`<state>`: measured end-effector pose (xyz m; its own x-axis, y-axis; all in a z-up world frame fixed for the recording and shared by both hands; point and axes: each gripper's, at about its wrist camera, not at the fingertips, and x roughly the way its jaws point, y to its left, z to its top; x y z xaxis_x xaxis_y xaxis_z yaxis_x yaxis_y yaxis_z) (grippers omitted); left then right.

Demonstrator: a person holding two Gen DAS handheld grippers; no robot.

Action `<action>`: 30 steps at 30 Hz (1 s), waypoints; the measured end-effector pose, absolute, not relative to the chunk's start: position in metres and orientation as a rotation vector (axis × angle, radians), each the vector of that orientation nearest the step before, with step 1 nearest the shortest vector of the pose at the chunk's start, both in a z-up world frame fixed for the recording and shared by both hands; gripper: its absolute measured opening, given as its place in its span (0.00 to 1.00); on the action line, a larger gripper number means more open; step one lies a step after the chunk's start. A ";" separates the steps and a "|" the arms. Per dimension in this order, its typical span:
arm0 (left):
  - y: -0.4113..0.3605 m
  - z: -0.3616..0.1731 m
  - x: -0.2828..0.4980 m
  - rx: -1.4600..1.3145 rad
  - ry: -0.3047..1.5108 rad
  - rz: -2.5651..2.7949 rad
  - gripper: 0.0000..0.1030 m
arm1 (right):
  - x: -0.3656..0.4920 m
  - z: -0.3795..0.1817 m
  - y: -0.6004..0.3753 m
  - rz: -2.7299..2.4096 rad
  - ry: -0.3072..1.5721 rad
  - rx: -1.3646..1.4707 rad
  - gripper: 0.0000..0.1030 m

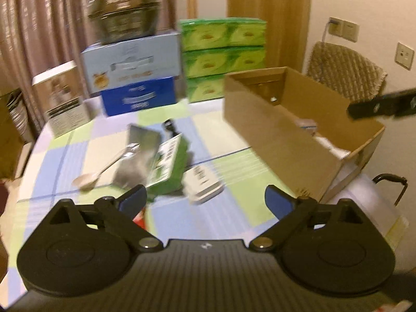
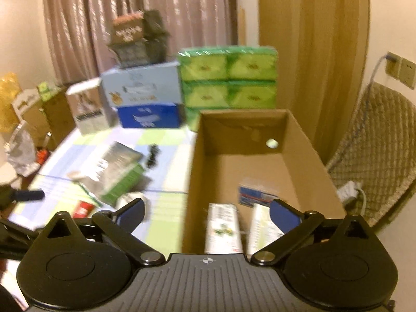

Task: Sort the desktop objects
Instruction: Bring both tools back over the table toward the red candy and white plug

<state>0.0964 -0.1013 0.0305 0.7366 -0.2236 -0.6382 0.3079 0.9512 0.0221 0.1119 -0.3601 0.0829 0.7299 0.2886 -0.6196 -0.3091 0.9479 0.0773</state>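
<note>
Both grippers (image 1: 205, 199) (image 2: 208, 212) are gaping empty; the right is hanging over the carton (image 2: 306, 140), packets (image 2: 223, 228) lying inside; labels blurred.

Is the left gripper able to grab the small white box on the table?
Probably yes. The left gripper is open, and the small white box lies just ahead of its fingertips with nothing in between.

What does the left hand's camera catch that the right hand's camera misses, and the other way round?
Only the left wrist view shows the spoon lying on the table clearly. Only the right wrist view looks down into the cardboard box, showing the white packet and blue packet on its floor. Both show the green box on the checked tablecloth, the stacked green packs behind, and wide-open empty jaws.
</note>
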 end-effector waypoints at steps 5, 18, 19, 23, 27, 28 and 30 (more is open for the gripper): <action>-0.057 0.030 0.081 0.098 0.700 -0.224 0.96 | 0.097 0.099 -0.327 0.397 0.637 -0.007 0.98; 0.011 0.009 0.065 0.101 0.683 -0.086 0.98 | 0.083 0.061 -0.246 0.475 0.601 -0.046 0.98; 0.014 0.006 0.067 0.098 0.686 -0.081 0.99 | 0.084 0.055 -0.243 0.477 0.609 -0.044 0.98; 0.020 -0.008 0.081 0.073 0.708 -0.086 0.99 | 0.096 0.026 -0.234 0.487 0.678 -0.025 0.98; 0.019 -0.025 0.097 0.051 0.734 -0.090 0.99 | 0.108 0.000 -0.230 0.506 0.733 -0.014 0.98; 0.017 -0.029 0.101 0.051 0.738 -0.093 0.99 | 0.111 -0.006 -0.228 0.508 0.744 -0.015 0.98; 0.014 -0.037 0.107 0.052 0.751 -0.098 0.99 | 0.118 -0.017 -0.224 0.516 0.760 -0.018 0.98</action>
<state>0.1073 0.0141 -0.0372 0.7265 -0.0702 -0.6835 0.1073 0.9942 0.0119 0.1177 -0.2245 -0.0169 0.6068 0.4403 -0.6617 -0.4529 0.8757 0.1674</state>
